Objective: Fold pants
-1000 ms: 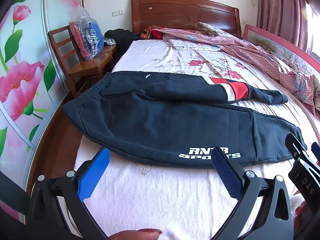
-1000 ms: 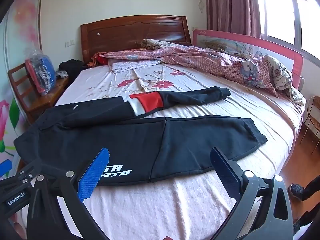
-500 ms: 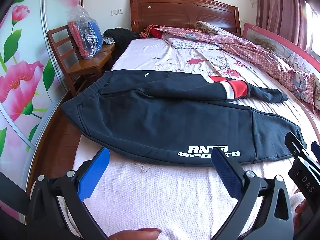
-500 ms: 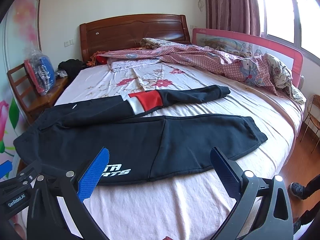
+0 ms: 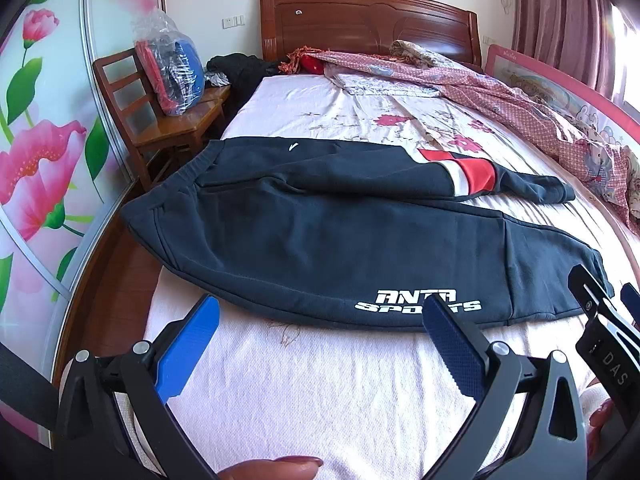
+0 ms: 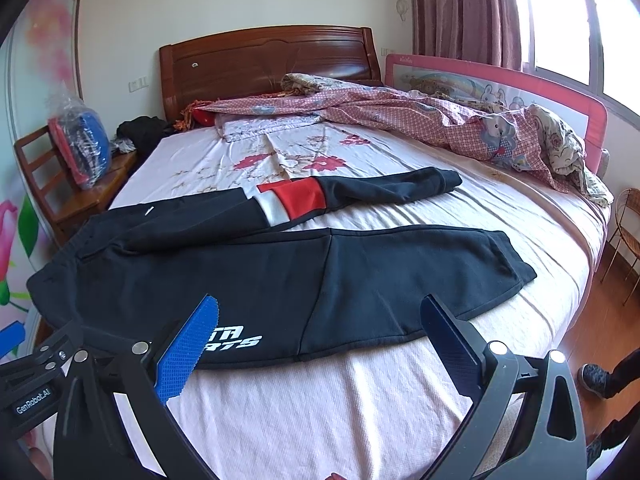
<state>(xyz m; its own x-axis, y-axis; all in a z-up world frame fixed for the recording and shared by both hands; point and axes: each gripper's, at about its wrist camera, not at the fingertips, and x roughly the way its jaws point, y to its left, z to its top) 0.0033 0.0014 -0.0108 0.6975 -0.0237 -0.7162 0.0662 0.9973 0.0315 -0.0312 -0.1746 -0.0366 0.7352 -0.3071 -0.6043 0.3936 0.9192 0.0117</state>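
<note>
Left tongs [image 5: 320, 322]: agape, empty, above bare bed sheet [image 5: 320, 392] at near edge. Right tongs [image 6: 320, 322]: likewise agape, empty. Black sweatpants [image 5: 340, 240]: flat across bed, waistband left, cuffs right, legs splayed; near leg printed, far leg red-banded. Far: quilt [image 6: 420, 120], headboard [image 6: 264, 64]. Advice: likely pinch near leg at waistband and cuff together, lift evenly onto far leg, edges matched.

Wooden headboard [image 5: 368, 20], rumpled pink quilt [image 6: 420, 120] — bagged clothes [image 5: 172, 76] on a chair [image 5: 160, 132].
</note>
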